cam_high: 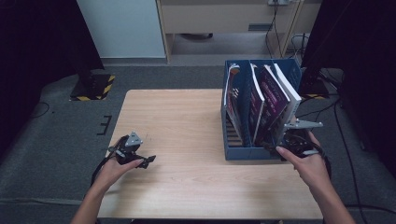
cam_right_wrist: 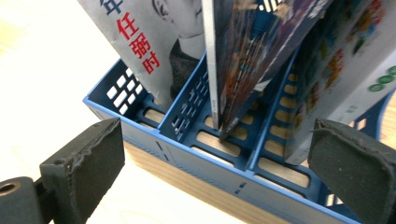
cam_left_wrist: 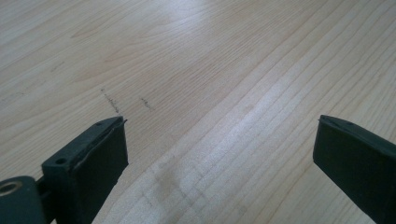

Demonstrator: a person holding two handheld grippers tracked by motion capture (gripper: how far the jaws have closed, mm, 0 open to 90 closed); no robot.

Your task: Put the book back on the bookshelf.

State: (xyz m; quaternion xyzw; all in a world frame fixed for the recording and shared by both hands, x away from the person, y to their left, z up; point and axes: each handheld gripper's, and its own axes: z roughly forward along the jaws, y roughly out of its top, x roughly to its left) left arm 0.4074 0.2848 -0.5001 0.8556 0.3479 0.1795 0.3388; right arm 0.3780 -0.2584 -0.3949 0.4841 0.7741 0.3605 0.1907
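Right gripper (cam_high: 275, 148) wide open, empty, at blue rack (cam_high: 247, 153) front edge; left gripper (cam_high: 147, 161) open, empty.

Light wood desk (cam_high: 177, 135) on grey carpet (cam_high: 56, 135). Black stand base with yellow-black hazard tape (cam_high: 93, 87) off the far-left corner. Pale cabinet (cam_high: 229, 18) at the back, cables (cam_high: 343, 135) trailing on the right.

Magazines (cam_high: 261, 100) upright in the file rack (cam_high: 247, 153) on the table's (cam_high: 187, 140) right half.
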